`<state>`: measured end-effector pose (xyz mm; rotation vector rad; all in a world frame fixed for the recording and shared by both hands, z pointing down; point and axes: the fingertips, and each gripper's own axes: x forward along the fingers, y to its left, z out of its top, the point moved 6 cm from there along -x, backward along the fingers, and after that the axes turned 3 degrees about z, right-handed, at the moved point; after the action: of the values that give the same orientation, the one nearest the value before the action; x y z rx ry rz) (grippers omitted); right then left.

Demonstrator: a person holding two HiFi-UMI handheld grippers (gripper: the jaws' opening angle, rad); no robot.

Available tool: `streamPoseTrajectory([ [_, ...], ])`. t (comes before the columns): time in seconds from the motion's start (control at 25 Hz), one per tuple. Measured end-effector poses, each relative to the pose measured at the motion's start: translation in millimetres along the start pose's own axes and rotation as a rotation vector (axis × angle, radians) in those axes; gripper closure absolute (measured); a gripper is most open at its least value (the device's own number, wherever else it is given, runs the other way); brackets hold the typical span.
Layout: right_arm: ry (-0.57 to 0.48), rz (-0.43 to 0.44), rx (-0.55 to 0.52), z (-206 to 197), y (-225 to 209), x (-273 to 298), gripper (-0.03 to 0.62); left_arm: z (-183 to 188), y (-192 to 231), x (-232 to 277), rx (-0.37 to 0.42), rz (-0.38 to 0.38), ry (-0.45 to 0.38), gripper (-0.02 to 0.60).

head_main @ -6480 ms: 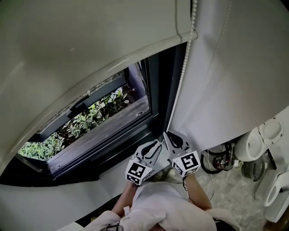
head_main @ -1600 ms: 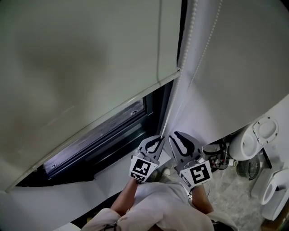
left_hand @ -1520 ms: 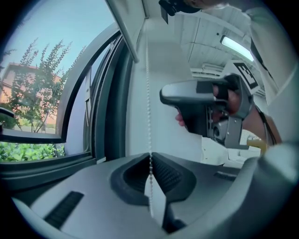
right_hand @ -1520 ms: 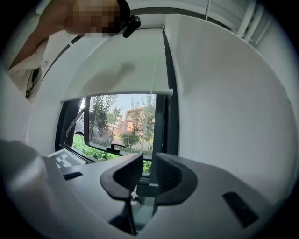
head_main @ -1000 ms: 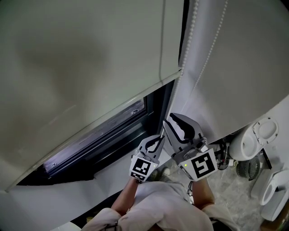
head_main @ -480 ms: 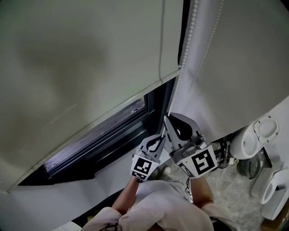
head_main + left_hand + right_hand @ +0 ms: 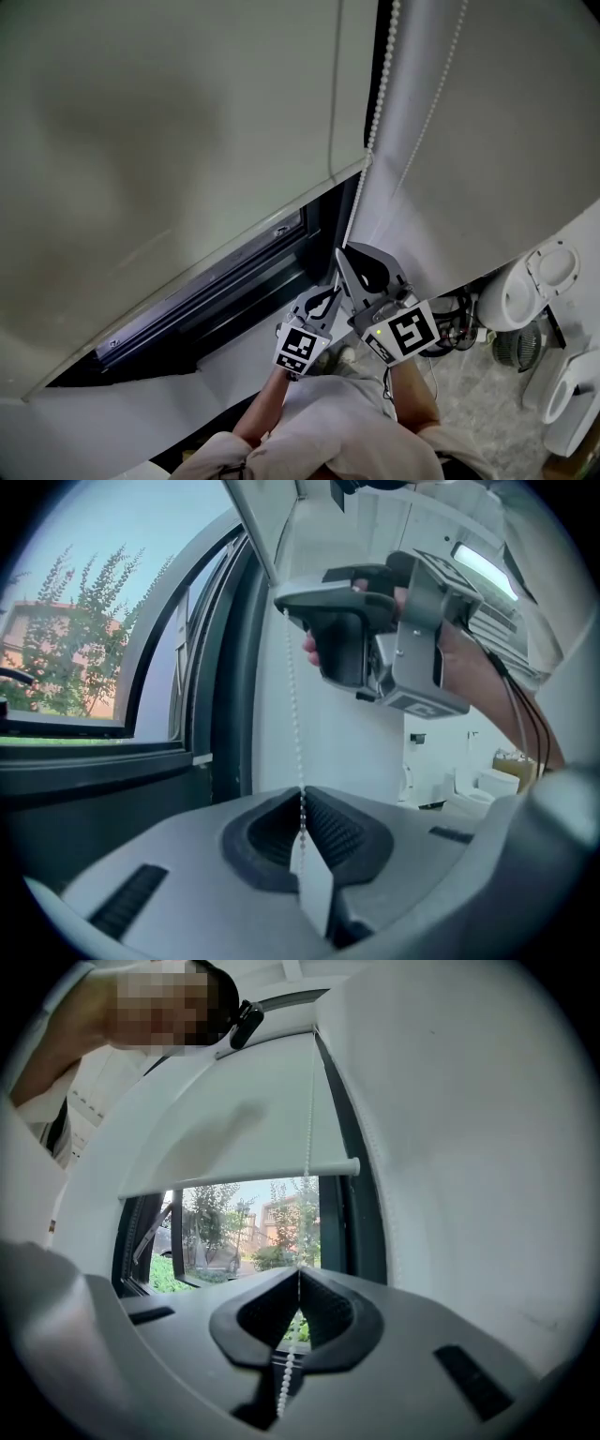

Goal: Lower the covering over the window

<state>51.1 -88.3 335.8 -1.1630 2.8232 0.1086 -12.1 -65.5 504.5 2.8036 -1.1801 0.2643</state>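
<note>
Right edge of window (image 7: 234, 281): the bead chain (image 7: 381, 84) hangs beside the dark frame, between the roller blind (image 7: 187, 141) and the white wall (image 7: 487, 141).

Roller blind is drawn over the upper part of the window. Its bottom bar (image 7: 244, 1180) sits above the sill, with glass and trees showing below it in the right gripper view.

Right gripper (image 7: 345, 267): jaws pressed together on the bead chain, beads running down through the pads and out behind them.

Left gripper (image 7: 328, 292): jaws likewise pinched on the bead chain, just below the right gripper. In the left gripper view the strand runs straight down from the right gripper's tips into the left jaws.

Both grippers are beside the window's lower right corner.
</note>
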Motion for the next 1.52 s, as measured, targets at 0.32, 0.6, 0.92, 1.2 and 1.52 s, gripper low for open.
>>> streamPoseTrajectory([
  [0.32,0.026,0.005,0.044,-35,6,-4,0.597,-36,1,3,-0.006,0.012,0.033,0.56],
  [0.6,0.081,-0.004,0.086,-64,8,-6,0.597,-65,3,7,-0.024,0.016,0.092,0.56],
  [0.92,0.129,-0.004,0.121,-93,12,-8,0.597,-95,2,10,-0.054,0.009,0.124,0.56],
  [1.2,0.186,-0.01,0.149,-121,13,-12,0.597,-122,-1,13,-0.075,0.004,0.178,0.56],
  [1.52,0.244,-0.002,0.173,-147,18,-14,0.597,-152,-3,15,-0.099,-0.002,0.222,0.56],
])
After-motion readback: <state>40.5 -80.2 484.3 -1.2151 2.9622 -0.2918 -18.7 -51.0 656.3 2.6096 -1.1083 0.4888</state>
